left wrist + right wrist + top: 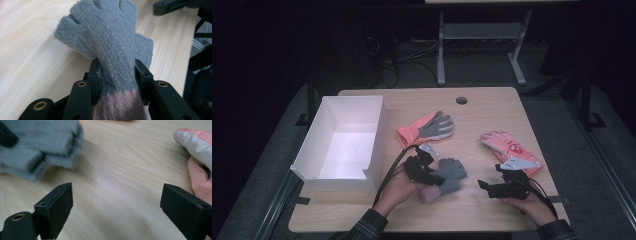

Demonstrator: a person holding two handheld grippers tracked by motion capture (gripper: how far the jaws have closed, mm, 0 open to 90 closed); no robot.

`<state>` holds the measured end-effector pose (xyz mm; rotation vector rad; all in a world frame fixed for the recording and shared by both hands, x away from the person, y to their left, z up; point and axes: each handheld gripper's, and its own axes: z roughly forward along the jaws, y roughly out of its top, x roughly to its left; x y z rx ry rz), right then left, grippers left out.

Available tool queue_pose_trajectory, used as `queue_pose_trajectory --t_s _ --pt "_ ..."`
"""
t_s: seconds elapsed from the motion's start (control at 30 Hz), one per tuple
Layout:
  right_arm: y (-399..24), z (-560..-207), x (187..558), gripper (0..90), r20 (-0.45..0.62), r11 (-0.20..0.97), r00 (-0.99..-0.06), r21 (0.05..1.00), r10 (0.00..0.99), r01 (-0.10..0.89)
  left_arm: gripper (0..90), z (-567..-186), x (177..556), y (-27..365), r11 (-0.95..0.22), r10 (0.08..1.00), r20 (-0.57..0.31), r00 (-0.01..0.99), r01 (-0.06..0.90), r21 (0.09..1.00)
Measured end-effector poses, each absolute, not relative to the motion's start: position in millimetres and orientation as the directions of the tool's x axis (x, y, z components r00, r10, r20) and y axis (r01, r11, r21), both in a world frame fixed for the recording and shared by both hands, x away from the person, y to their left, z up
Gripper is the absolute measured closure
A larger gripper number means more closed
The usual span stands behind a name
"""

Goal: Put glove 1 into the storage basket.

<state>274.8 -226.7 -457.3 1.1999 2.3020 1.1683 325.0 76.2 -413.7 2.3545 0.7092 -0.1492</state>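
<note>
A: In the high view, where is the grey glove (451, 172) from the white box (343, 142)?

B: Just right of the box's near corner, clamped in the left gripper (437, 176). Its fingers point away from the box.

A: And the left gripper view?

B: The jaws squeeze the glove (117, 60) near the pink cuff (120, 106); its long axis runs straight ahead.

A: The right gripper view?

B: The right gripper (116, 207) stands apart, holding nothing, farther from the box.

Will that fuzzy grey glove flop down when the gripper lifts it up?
Probably yes. The grey glove is soft knit wool, so its fingers likely droop past the left gripper, which pinches it near the pink cuff. It looks light, and the fuzzy knit probably won't slip out.
</note>
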Motion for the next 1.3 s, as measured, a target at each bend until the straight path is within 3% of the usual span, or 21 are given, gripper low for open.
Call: queue_pose_trajectory --t_s 0.83,1.3 --pt "-222 -459 276 13.6 0.096 0.323 -0.602 0.771 0.793 0.549 64.0 -328 339 136 -0.528 0.504 -0.249 0.827 0.522 0.670" --pt "-224 -460 278 13.6 0.103 0.320 -0.597 0.766 0.796 0.558 64.0 -302 338 195 -0.429 0.595 -0.221 0.773 0.538 0.726"
